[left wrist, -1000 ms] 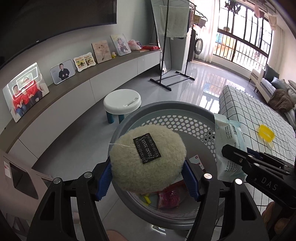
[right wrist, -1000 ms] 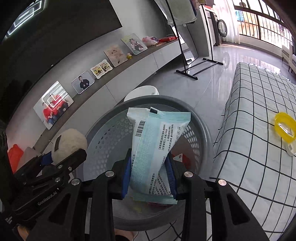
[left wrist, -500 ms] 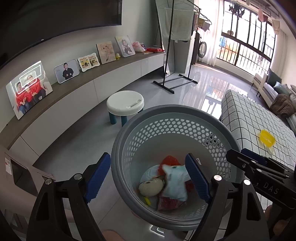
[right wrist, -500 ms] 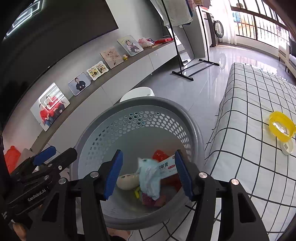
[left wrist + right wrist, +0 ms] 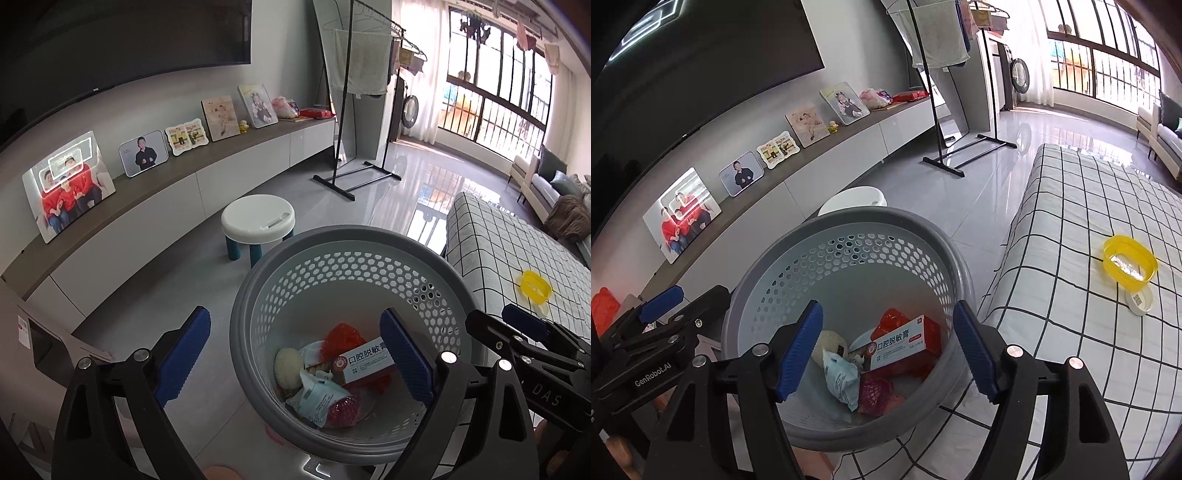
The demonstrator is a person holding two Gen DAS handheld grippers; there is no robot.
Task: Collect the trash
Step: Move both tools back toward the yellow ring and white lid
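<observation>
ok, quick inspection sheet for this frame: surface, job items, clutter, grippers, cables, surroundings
Surface: checked cloth beside the basket; grey tiled floor.
Job's things: grey perforated basket holds a fluffy pad, a pale blue packet, a toothpaste box, and red wrappers.
Clutter: yellow ring-shaped container and a white lid lie on the cloth.
Grippers: left gripper and right gripper are over the basket, jaws opening, nothing between the pads.
Cables: nothing seen.
Surroundings: white stool, photo frames on a long shelf, clothes rack, balcony windows.
</observation>
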